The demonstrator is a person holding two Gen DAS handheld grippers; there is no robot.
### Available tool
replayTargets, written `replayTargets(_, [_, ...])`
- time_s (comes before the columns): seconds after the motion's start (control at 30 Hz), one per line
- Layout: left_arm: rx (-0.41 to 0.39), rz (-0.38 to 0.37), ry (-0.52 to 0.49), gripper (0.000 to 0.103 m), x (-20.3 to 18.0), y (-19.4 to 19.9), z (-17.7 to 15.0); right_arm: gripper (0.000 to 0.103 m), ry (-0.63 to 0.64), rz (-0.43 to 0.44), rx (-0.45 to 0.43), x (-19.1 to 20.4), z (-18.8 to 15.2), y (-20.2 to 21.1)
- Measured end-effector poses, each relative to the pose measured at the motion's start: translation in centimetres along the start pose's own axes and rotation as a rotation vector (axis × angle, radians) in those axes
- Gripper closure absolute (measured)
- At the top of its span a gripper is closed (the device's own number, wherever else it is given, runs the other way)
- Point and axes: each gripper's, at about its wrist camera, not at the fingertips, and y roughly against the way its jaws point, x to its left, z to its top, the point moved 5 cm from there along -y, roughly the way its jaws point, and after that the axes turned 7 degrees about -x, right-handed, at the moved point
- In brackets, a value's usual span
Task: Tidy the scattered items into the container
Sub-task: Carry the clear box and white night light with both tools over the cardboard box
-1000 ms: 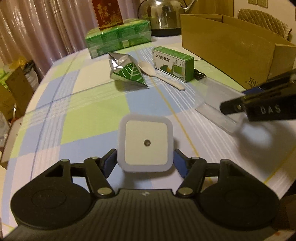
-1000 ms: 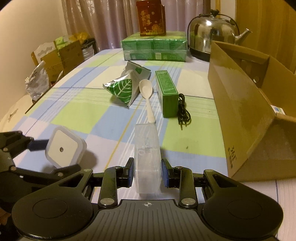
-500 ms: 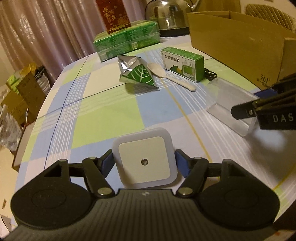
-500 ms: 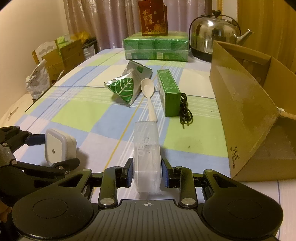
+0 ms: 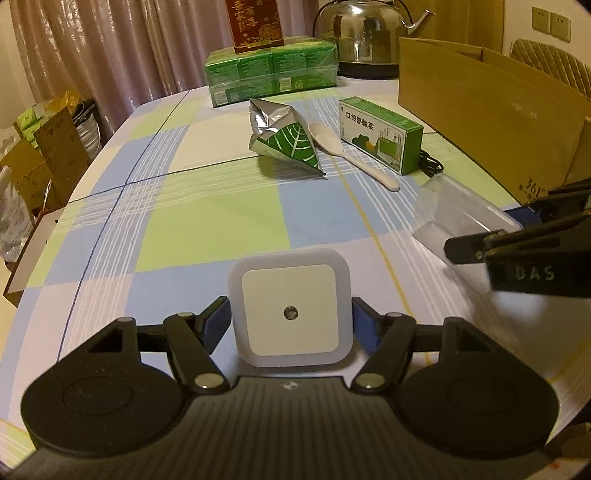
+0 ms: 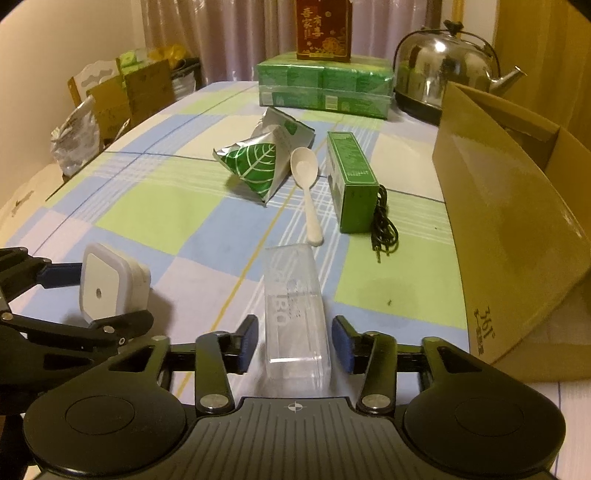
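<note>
The left gripper (image 5: pixel 290 323) holds the square white plastic night light (image 5: pixel 290 308) between its blue pads, both pads against the light's sides, its flat face with the small dark sensor dot turned toward the camera. From the right wrist view the light is seen off the checked green, blue and white tablecloth (image 5: pixel 207 206), pinched between the left gripper's fingers at about nine o'clock.

The right gripper (image 6: pixel 294 343) has just been opening its jaws. The clear plastic rectangular box (image 6: pixel 293 306) lies between them, lengthwise along the fingers, but a gap shows on either side, so the pads (image 6: pixel 247 341) no longer press on it; it rests on the cloth.

Beyond the clear box, toward twelve o'clock, a cream plastic spoon (image 6: pixel 307 188) lies with its handle end just short of the box's far end. At eleven o'clock of the spoon sits a crumpled silver and green foil packet (image 6: pixel 258 166), and at one o'clock a small green cardboard carton (image 6: pixel 351 184), with a coiled black cable (image 6: pixel 382 225) beside it. The large brown cardboard box (image 6: pixel 517 221) stands open at three o'clock, near the right gripper. Farther back are a stack of green wrapped packs (image 6: pixel 325 86), a red printed carton (image 6: pixel 323 29) on top, and a steel kettle (image 6: pixel 443 70).
</note>
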Motion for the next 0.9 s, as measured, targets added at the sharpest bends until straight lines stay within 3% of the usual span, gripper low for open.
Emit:
replayTargets(0.33, [0.006, -0.011, 0.017, 0.042, 0.1, 0.0, -0.1, 0.06, 0.036, -0.009, 0.003, 0.2, 0.5, -0.6])
replayTargets(0.4, [0.007, -0.013, 0.017, 0.042, 0.2, 0.1, -0.2, 0.075, 0.043, -0.014, 0.001, 0.3, 0.5, -0.5])
replayTargets(0.9, [-0.044, -0.029, 0.026, 0.042, -0.3, 3.4, 1.6, 0.075, 0.016, -0.037, -0.082, 0.1, 1.9, 5.0])
